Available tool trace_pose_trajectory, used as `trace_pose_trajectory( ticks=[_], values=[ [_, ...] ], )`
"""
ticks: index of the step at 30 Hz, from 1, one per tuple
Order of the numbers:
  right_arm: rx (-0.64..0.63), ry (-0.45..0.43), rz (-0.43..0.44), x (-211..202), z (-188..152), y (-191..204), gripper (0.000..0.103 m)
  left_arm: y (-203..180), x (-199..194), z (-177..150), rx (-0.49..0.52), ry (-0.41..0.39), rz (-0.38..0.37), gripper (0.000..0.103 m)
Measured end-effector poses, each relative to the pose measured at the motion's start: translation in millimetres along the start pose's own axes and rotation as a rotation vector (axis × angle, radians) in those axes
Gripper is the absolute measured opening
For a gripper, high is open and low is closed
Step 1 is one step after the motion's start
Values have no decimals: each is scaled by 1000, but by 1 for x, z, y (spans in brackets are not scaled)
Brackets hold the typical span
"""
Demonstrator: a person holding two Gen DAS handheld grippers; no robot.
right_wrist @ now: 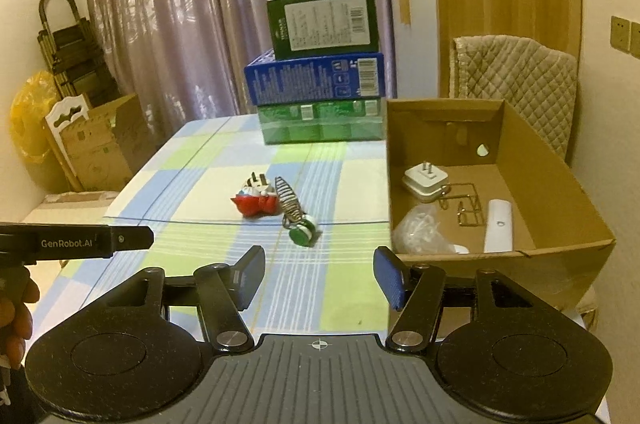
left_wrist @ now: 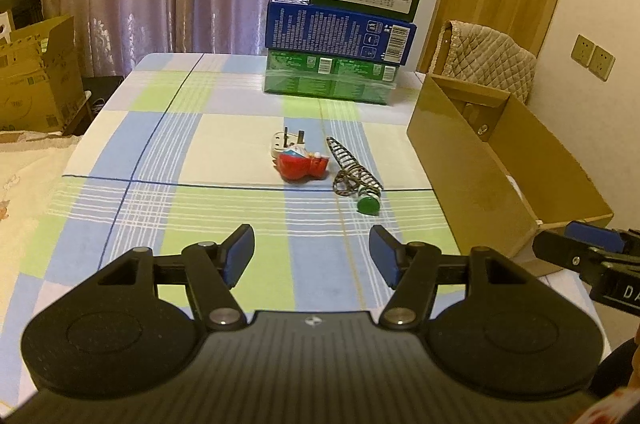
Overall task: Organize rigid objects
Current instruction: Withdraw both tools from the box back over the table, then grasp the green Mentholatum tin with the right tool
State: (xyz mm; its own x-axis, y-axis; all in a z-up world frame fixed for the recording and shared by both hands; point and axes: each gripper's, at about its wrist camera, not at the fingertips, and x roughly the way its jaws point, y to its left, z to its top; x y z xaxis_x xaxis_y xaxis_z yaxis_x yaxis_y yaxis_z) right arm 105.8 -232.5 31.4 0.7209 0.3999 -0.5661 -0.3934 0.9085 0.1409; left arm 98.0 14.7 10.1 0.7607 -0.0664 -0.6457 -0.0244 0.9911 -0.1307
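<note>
Table: checked cloth (left_wrist: pixel 168 151) in blue, green and white, and both grippers hover low over its near edge.
Stack: three boxes (left_wrist: pixel 340 35) piled at the far end, well apart from the action.
Cardboard box: open carton (right_wrist: pixel 560 183) at the table's right side; inside sit a white charger (right_wrist: pixel 425 179), a wire rack (right_wrist: pixel 464 203), a white stick-shaped item (right_wrist: pixel 498 224) and a crumpled clear bag (right_wrist: pixel 418 228). By that, sorting looks part done.
Left gripper (left_wrist: pixel 312 256): jaws parted, nothing between the blue pads.
Right gripper (right_wrist: pixel 320 276): jaws parted too, empty, right beside the carton's front corner.
Loose cluster: three items left out on the cloth, dead ahead of both tools, mid-table.
Red toy (left_wrist: pixel 302 165): lying on its side, touching the white plug (left_wrist: pixel 286 143) behind it.
Wire spring holder (left_wrist: pixel 350 163): long axis runs away from the cameras, leaning slightly left at the far tip; its near end meets the green cap (left_wrist: pixel 369 203).
Key relation: the cap end lies nearest, just right of the left gripper's centre line and just left of the right gripper's; the right hand looks closer to both it and the carton.
</note>
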Motion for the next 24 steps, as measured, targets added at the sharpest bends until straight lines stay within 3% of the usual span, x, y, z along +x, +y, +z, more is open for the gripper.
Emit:
trace_pose_trajectory(
  ticks=[13,24],
  values=[
    [-49,24,32,38,-3,20,58,23,28,9,48,8,5,60],
    [-71,47,-1,97,-11,29,59,48,75,12,91,33,-1,61]
  ],
)
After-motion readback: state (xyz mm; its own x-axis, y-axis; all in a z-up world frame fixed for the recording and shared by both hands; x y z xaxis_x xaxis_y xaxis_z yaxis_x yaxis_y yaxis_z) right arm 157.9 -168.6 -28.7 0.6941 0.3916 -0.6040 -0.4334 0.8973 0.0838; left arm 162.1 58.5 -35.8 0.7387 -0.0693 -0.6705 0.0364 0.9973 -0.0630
